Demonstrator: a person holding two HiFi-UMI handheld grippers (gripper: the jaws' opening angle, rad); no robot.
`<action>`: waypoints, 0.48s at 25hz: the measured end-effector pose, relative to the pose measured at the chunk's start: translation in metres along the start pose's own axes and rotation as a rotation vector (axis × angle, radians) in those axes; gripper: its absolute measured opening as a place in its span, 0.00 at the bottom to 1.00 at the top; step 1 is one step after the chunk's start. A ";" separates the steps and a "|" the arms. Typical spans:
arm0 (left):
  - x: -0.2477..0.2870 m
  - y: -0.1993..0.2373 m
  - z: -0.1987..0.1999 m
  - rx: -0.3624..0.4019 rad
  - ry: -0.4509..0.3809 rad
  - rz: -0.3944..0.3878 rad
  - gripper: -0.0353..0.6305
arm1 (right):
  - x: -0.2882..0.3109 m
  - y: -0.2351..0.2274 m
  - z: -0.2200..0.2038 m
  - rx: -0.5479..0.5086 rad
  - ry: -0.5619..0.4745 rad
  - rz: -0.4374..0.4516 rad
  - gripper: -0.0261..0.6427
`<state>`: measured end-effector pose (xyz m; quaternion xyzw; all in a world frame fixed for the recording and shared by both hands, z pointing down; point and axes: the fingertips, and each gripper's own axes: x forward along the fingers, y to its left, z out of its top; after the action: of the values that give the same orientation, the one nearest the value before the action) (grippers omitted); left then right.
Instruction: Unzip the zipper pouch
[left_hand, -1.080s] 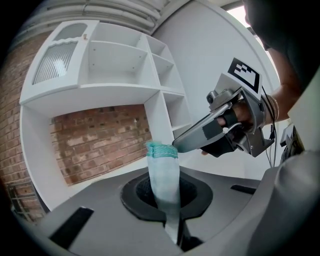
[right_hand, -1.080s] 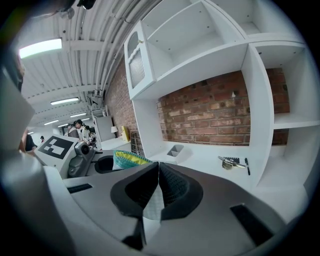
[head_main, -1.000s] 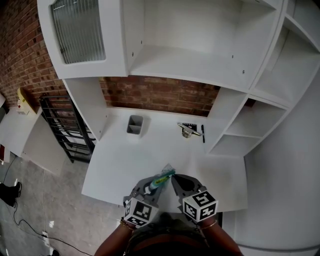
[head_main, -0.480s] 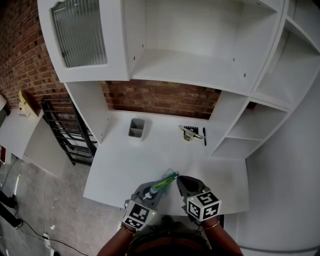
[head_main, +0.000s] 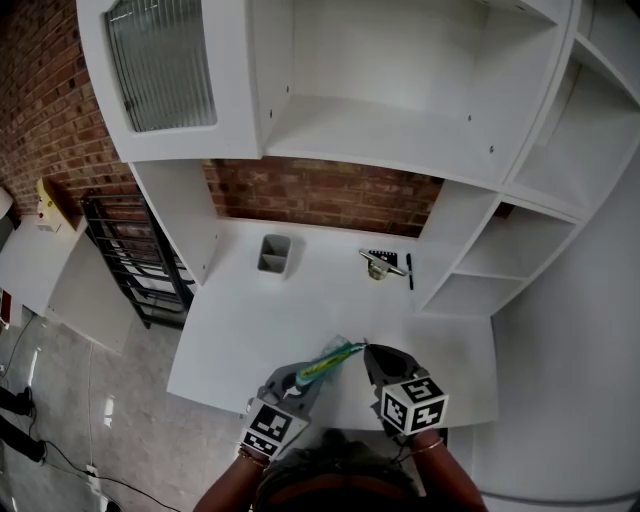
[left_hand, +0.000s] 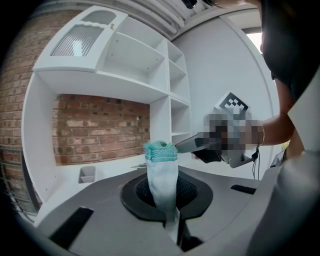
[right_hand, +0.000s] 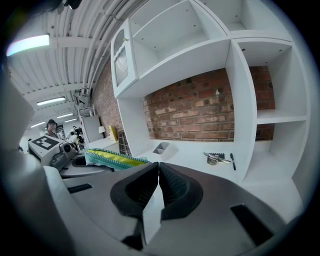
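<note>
- Zipper pouch: one end is clamped in the left gripper, whose jaws are clenched on the fabric. It is held in the air over the near edge of the desk, not resting on it.
- Right gripper: jaws pressed together, tip right at the pouch's far end. No view shows whether a zip pull is pinched between them.
- Progress (judgement): the pouch is secured and reaches from one gripper toward the other. A yellow strip runs along its top edge; I cannot tell whether that is zip tape or an opened mouth. The unzipping is not shown complete, and most of the run probably remains.
- Pouch material: teal woven mesh, paler and half-translucent where it is gripped. Soft, long and narrow, likely limp.
- Jaw pads: black ribbed rubber. Gripper bodies are smooth grey plastic.
- Outward: matte white desk and shelving. A grey two-compartment holder, a metal clip and a black pen sit near the back, well apart from the pouch. Behind them is a rough red brick wall.
</note>
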<state>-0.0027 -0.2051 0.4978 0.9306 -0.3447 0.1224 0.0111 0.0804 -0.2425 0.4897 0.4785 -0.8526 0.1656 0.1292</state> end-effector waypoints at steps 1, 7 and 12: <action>0.000 0.000 0.000 -0.004 -0.002 -0.001 0.06 | 0.000 -0.001 0.000 -0.001 -0.001 -0.006 0.05; -0.003 0.001 -0.001 -0.021 -0.006 0.000 0.06 | -0.003 -0.012 0.000 0.019 -0.011 -0.025 0.05; -0.002 -0.002 0.000 -0.022 -0.011 -0.008 0.06 | -0.004 -0.013 0.000 0.017 -0.019 -0.031 0.05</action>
<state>-0.0031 -0.2026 0.4971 0.9324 -0.3425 0.1134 0.0200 0.0938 -0.2452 0.4906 0.4944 -0.8447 0.1665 0.1196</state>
